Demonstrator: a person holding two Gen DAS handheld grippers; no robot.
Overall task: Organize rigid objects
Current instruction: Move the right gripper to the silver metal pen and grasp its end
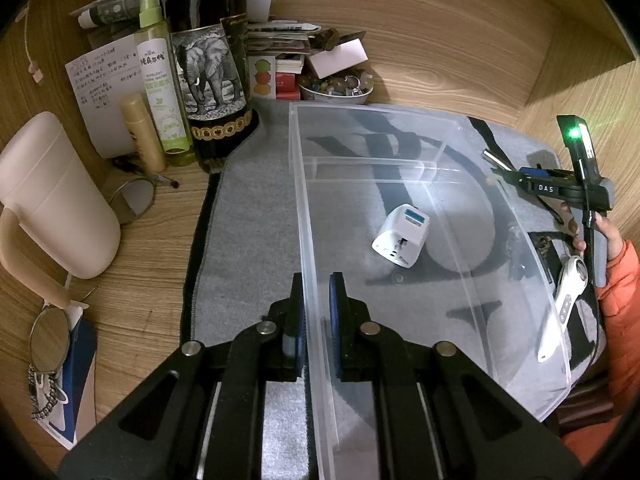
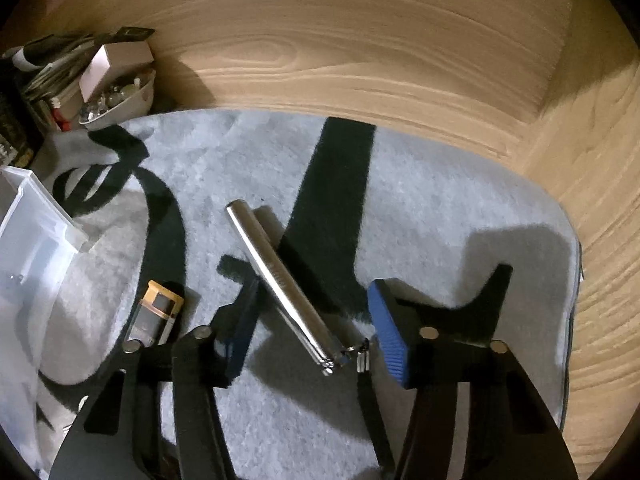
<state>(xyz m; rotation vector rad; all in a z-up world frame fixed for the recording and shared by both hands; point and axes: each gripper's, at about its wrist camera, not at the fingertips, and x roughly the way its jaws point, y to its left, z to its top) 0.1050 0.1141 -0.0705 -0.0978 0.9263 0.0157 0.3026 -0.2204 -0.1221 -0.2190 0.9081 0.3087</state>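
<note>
The left gripper (image 1: 318, 320) pinches the near-left wall of a clear plastic bin (image 1: 516, 236), a white travel adapter (image 1: 401, 235) lying inside it. Right of the bin, the right gripper (image 2: 316, 332) spreads wide around a silver metal rod (image 2: 280, 276) on the grey mat (image 2: 440, 208).

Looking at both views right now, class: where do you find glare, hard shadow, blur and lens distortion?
Left wrist view: glare streaks the clear plastic bin; straight wooden edges bow near the frame's rim. Right wrist view: softer, slightly blurred; the open right tool throws a hard shadow on the grey mat; the shiny metal cylinder shows a highlight along its length.
</note>
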